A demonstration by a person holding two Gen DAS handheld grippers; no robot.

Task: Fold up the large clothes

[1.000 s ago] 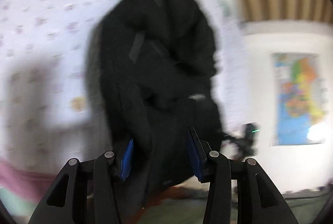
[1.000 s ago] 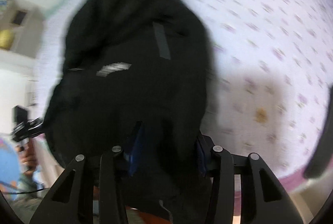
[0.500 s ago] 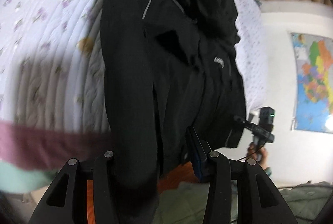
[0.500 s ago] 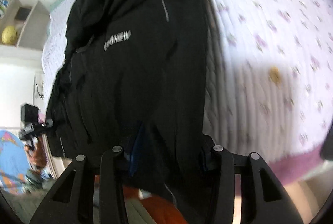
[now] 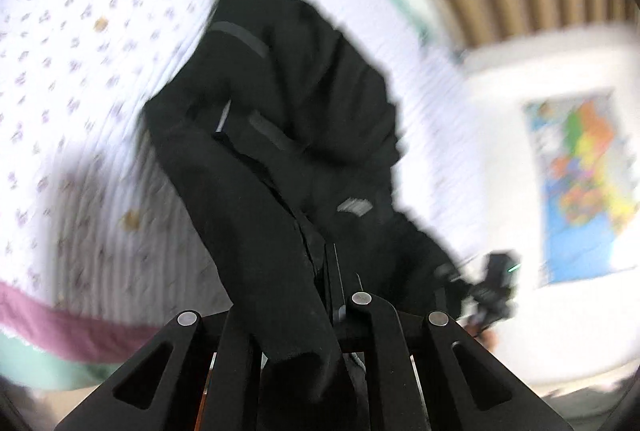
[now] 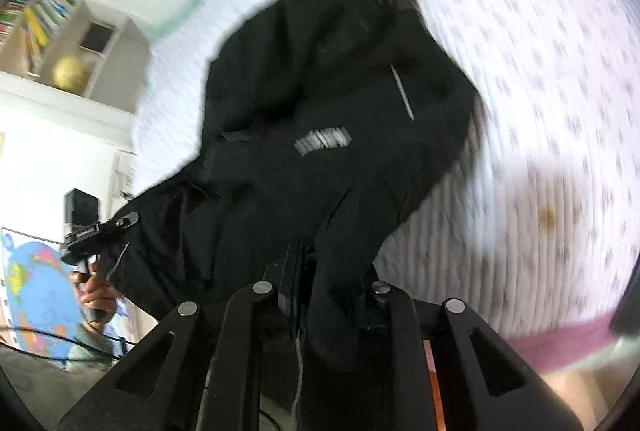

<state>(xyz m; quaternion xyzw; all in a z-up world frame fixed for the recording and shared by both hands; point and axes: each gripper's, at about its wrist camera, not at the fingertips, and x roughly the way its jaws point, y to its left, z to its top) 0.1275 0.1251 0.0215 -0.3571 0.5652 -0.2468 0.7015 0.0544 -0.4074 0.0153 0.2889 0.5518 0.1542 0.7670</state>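
- One black jacket [image 5: 280, 135] hung lifted over the quilted floral bedspread [image 5: 80, 31], far end apparently resting on it, near hem up at both grippers.
- Left gripper [image 5: 304, 315] was clenched on a hem fold; right gripper [image 6: 320, 295] was clamped on the other corner.
- Step, as judged: spreading or shaking out ahead of the first fold; next move likely calls for lowering both corners evenly, flat on the bed.
- Right view alone showed the bookshelf [image 6: 48, 31], the person's hand [image 6: 96, 295] and clearer chest logo [image 6: 322, 142]; left view alone showed the wall map [image 5: 580, 187].
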